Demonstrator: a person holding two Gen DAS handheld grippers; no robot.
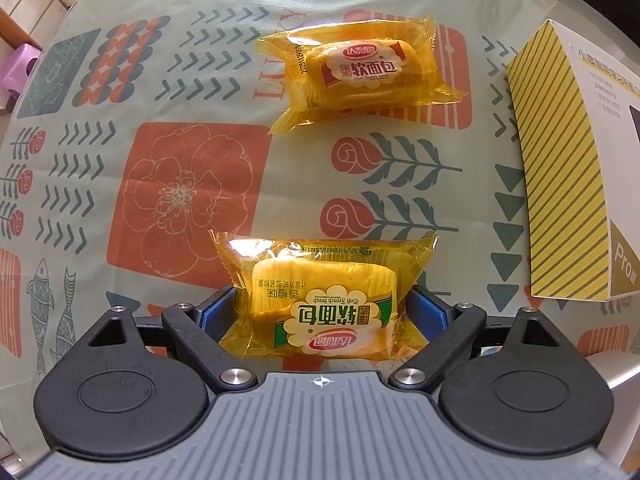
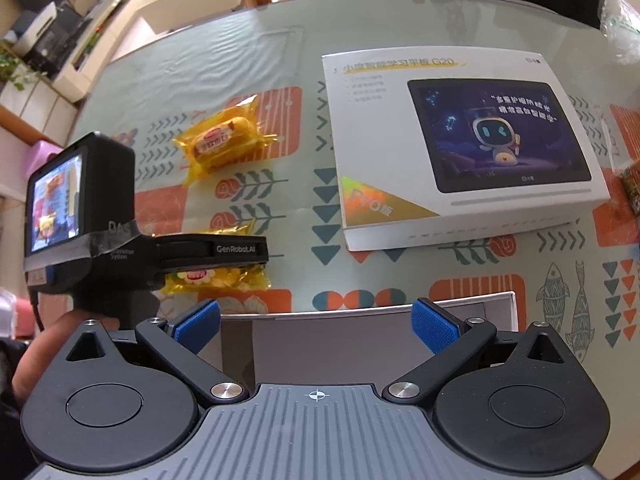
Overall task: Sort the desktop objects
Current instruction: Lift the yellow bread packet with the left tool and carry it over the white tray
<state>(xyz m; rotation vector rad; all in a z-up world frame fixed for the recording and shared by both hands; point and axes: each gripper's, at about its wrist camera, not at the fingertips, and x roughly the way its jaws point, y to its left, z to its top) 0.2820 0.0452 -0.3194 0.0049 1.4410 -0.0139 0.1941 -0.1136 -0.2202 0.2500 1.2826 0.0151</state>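
My left gripper (image 1: 320,312) is shut on a yellow soft-bread packet with a green label (image 1: 320,300); its blue pads press the packet's two sides. The same packet shows under the left gripper in the right wrist view (image 2: 216,278). A second yellow bread packet with a red label (image 1: 356,68) lies flat on the table farther ahead; it also shows in the right wrist view (image 2: 222,140). My right gripper (image 2: 316,320) is open and empty above the table's near edge, over an open grey box (image 2: 360,344).
A white tablet box with yellow stripes (image 1: 576,160) lies at the right; its printed top faces the right wrist view (image 2: 452,148). The round glass table (image 2: 280,60) has a patterned cloth. Chairs and cabinets stand beyond the far edge.
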